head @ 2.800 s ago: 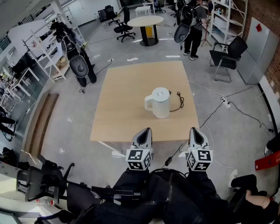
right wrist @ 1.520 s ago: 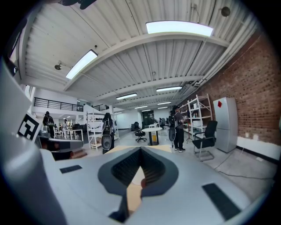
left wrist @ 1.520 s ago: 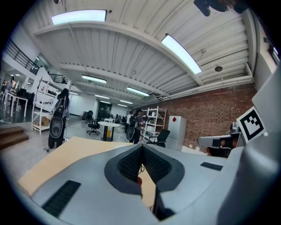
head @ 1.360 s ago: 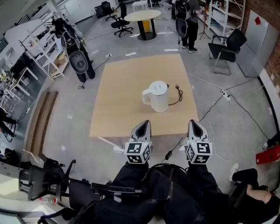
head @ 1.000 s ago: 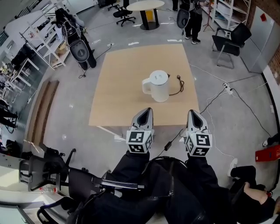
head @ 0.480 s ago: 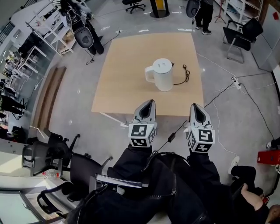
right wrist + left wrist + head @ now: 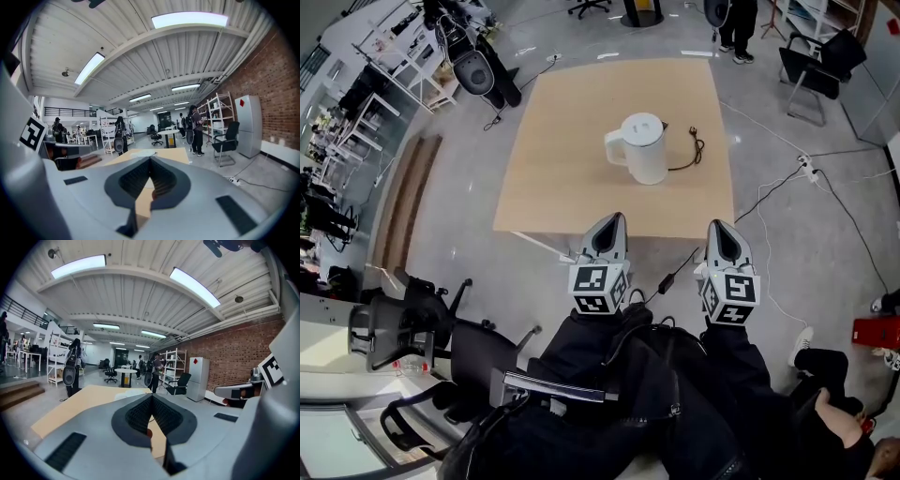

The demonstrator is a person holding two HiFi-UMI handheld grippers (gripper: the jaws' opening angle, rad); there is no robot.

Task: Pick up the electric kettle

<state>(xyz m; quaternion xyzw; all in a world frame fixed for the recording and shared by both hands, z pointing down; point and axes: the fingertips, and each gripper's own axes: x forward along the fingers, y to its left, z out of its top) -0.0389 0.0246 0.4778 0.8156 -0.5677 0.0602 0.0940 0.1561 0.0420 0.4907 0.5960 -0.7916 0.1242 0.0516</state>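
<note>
The electric kettle (image 7: 642, 150) stands upright near the middle of the surface (image 7: 553, 159), well apart from both tongs. The left tongs (image 7: 612, 221) and the right tongs (image 7: 718, 228) are pressed together, empty. One pair should be spread before the approach, and the left-facing handle taken squarely.

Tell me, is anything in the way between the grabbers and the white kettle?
Nothing visible. Only bare table lies between the kettle and the left gripper and right gripper; its cord lies beyond it.
</note>
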